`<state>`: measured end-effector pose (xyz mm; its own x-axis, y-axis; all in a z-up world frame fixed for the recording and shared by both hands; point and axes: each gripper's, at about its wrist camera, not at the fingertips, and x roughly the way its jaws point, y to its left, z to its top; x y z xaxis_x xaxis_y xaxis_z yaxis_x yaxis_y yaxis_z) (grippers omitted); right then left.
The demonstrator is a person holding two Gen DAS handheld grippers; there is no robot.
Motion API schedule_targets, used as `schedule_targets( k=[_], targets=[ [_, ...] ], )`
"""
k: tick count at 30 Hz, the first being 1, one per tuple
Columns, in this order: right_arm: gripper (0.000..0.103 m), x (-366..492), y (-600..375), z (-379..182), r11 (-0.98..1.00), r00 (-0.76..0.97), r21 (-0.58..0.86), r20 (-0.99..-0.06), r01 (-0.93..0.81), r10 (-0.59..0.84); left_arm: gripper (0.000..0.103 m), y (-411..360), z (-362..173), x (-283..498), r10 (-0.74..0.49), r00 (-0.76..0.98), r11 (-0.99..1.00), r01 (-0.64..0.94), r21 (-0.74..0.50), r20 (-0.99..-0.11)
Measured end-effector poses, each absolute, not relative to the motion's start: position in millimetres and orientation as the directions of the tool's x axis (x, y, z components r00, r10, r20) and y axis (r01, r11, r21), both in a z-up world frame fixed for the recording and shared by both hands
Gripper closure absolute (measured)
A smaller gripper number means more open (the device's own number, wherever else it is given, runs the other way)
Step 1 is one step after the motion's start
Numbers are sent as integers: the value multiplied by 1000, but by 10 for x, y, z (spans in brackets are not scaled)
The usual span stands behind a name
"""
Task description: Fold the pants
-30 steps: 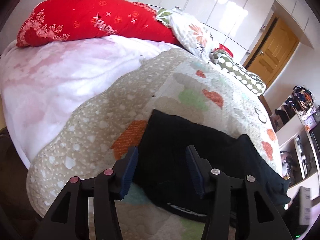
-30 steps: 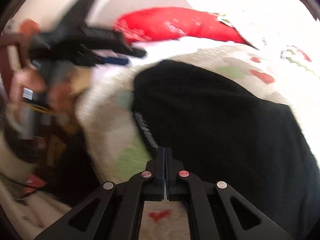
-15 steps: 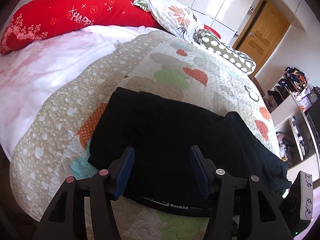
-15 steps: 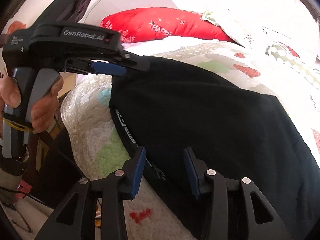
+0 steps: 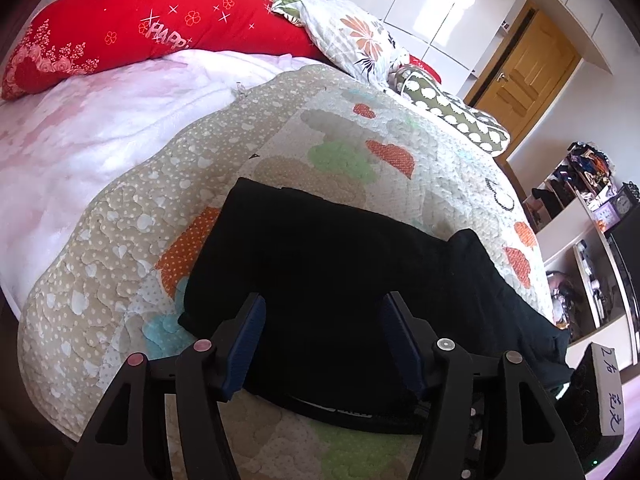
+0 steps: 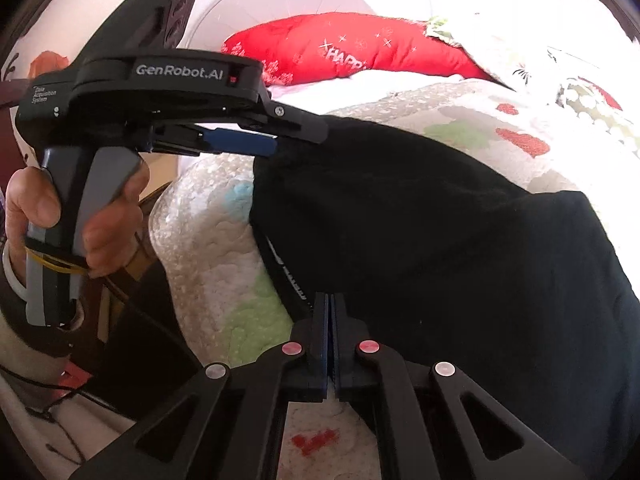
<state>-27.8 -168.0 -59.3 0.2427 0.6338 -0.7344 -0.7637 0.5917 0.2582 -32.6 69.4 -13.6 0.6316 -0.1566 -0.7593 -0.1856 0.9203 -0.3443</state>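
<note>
Black pants (image 5: 340, 280) lie folded on the quilted bedspread (image 5: 132, 240) of the bed. Left gripper (image 5: 322, 340): fingers spread wide, the pants' near waistband edge between and just beyond them, nothing held. Right gripper (image 6: 329, 320): fingers pressed together at the waistband edge; whether cloth is pinched cannot be told. Red pillow (image 5: 140, 28) lies far beyond the fingers.

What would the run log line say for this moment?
left claw: open above pants | right claw: shut at waistband edge, grip unclear | pants: flat on quilt
</note>
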Motion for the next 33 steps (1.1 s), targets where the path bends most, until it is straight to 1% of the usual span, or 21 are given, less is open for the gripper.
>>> schedule_targets(
  k=[3, 4, 6, 7, 8, 9, 10, 11, 12, 14, 17, 19, 21, 23, 24, 25, 26, 27, 29, 33],
  targets=[
    [103, -318, -1744, -528, 546, 179, 336, -705, -767, 686, 42, 681, -157, -322, -161, 625, 919, -188, -347, -764],
    [103, -367, -1736, -509, 529, 165, 337, -703, -778, 691, 42, 669, -152, -315, -162, 626, 918, -188, -349, -763],
    [103, -424, -1686, -556, 540, 185, 282, -734, -793, 654, 42, 612, -157, -281, -170, 625, 918, -180, -353, -762],
    [101, -415, -1692, -588, 564, 208, 256, -748, -785, 630, 42, 590, -158, -267, -172, 624, 919, -177, -352, -762],
    [99, -366, -1788, -590, 606, 243, 261, -744, -752, 622, 42, 551, -162, -245, -177, 622, 921, -167, -351, -763],
    [95, -321, -1899, -568, 629, 259, 290, -729, -721, 634, 42, 507, -163, -222, -183, 620, 925, -154, -347, -763],
    [90, -275, -2048, -537, 653, 276, 325, -714, -684, 644, 42, 479, -167, -195, -186, 618, 928, -146, -344, -764],
    [72, -227, -2285, -484, 700, 316, 343, -709, -627, 630, 42, 449, -171, -168, -188, 616, 930, -139, -341, -765],
    [59, -208, -2468, -443, 740, 359, 329, -713, -587, 602, 42, 415, -180, -130, -192, 614, 932, -130, -338, -765],
    [57, -226, -2909, -337, 822, 460, 277, -719, -498, 521, 41, 366, -214, -46, -195, 608, 936, -119, -332, -770],
    [54, -280, -3654, -160, 927, 592, 185, -725, -325, 352, 41, 316, -282, 81, -195, 595, 937, -121, -327, -780],
    [45, -244, -4188, -96, 974, 652, 158, -724, -164, 227, 41, 286, -329, 164, -194, 590, 937, -124, -325, -784],
    [38, -167, -4529, -129, 990, 660, 133, -741, -43, 128, 41, 257, -382, 226, -191, 581, 938, -130, -321, -791],
    [38, -74, -4687, -240, 994, 644, 105, -762, 8, 75, 41, 232, -449, 288, -186, 568, 940, -134, -313, -802],
    [39, 10, -4753, -341, 996, 632, 92, -772, 18, 60, 41, 223, -479, 315, -180, 564, 942, -138, -306, -806],
    [52, 64, -4776, -394, 996, 626, 86, -778, 23, 53, 41, 217, -499, 334, -175, 560, 943, -142, -302, -810],
    [68, 114, -4786, -445, 996, 622, 89, -781, 21, 57, 41, 218, -509, 342, -173, 559, 943, -144, -300, -811],
    [98, 160, -4796, -471, 992, 636, 126, -765, -1, 98, 41, 212, -517, 354, -172, 558, 942, -147, -301, -812],
    [98, 141, -4755, -490, 988, 653, 155, -746, -18, 129, 41, 205, -519, 363, -172, 561, 942, -147, -302, -810],
    [99, 27, -4901, -384, 988, 648, 155, -752, -9, 124, 41, 209, -540, 357, -175, 566, 942, -141, -303, -806]
  ],
)
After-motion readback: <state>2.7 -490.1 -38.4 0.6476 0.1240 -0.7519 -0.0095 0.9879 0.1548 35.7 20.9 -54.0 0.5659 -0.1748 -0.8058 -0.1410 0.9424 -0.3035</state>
